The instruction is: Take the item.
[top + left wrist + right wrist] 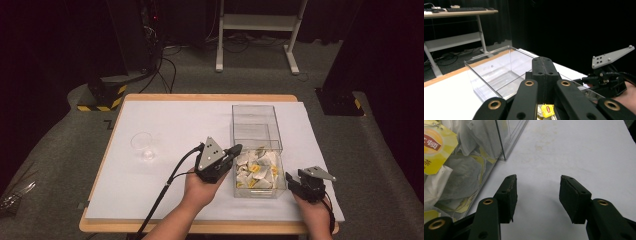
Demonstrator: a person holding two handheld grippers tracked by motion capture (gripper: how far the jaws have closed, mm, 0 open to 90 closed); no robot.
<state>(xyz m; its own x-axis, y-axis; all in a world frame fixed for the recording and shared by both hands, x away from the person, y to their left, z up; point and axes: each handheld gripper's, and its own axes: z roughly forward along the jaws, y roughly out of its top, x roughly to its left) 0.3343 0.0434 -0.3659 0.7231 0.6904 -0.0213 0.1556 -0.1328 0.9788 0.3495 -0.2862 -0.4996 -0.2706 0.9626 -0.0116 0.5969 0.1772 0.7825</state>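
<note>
On the left of the white table (165, 200) stands a small clear cup (143, 144), with nothing in it that I can see. It is well apart from the grippers.

Next comes the left gripper (234, 150). Its jaws are pressed tight together, and I see nothing between them. Its tip hangs over the near half of the clear box (255, 125), just above the pile of tea bags (256, 170).

On the far right, the right gripper (291, 179) rests on the table just beside the box. Its jaws are wide apart and hold nothing.

I think the job is to pick a tea bag out of the box, maybe for the cup. The picking has not begun. For the next move, the left jaws need to open, go down and pinch one bag.

The left gripper view looks through the empty far half of the box (496, 75) and shows one yellow tag (547, 110). The right gripper view shows the bags (461, 177) up close through the box wall.
</note>
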